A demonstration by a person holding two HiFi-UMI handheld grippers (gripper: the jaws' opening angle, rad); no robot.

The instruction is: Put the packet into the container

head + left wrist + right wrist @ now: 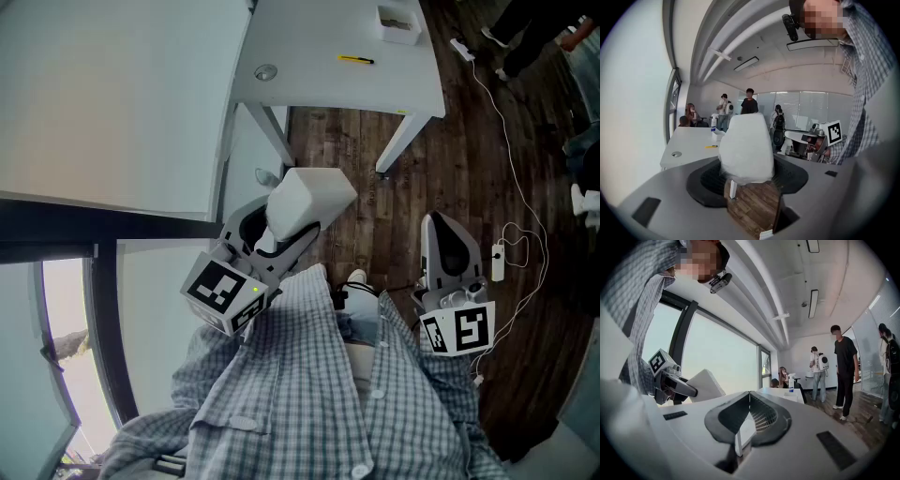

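One packet point(309, 199) sits clamped in left gripper point(278, 234).

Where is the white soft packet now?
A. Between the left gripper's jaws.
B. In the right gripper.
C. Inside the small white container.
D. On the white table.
A: the left gripper view shows the white soft packet pinched between the jaws of the left gripper.

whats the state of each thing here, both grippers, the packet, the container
left gripper: shut on the packet
packet: clamped between the left jaws, up in the air, not yet in the container
right gripper: shut, nothing between its jaws
container: standing on the table, top open
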